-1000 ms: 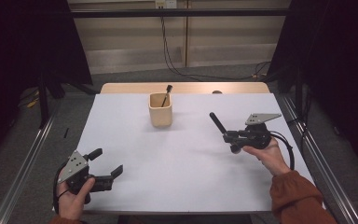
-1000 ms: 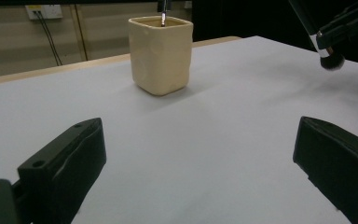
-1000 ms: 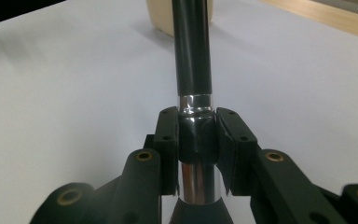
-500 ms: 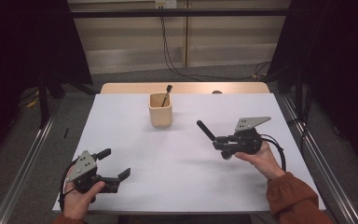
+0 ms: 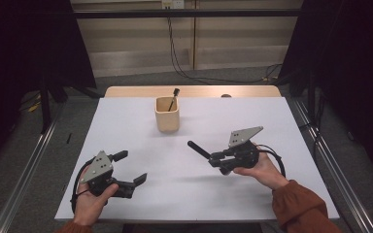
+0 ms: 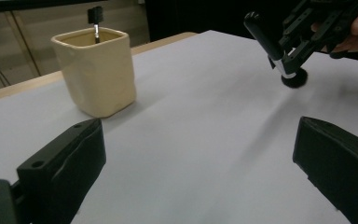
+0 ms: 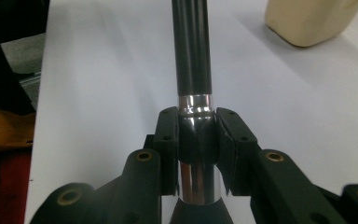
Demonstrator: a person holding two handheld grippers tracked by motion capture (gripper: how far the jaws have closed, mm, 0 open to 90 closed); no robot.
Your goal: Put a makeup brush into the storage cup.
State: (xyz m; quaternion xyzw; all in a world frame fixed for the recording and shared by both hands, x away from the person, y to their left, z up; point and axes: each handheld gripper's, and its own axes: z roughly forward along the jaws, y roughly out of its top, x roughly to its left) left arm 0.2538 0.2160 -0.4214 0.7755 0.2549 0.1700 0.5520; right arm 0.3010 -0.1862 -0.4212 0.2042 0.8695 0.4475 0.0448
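My right gripper hovers over the right middle of the white table, shut on a black brush whose handle points left and away. In the right gripper view the pads clamp the silver ferrule just below the black brush handle. In the left gripper view the brush slants up, and its dark round head hangs below the right gripper. My left gripper is low at the near left, open and holding nothing. A cream cup stands at the far middle with another black brush in it.
A bare wooden strip runs along the table's far edge. Metal rails run along the floor on both sides. Cables hang against the back wall.
My right gripper has carried the brush to the left and a little nearer. My left gripper has shifted to the right and slightly farther in.
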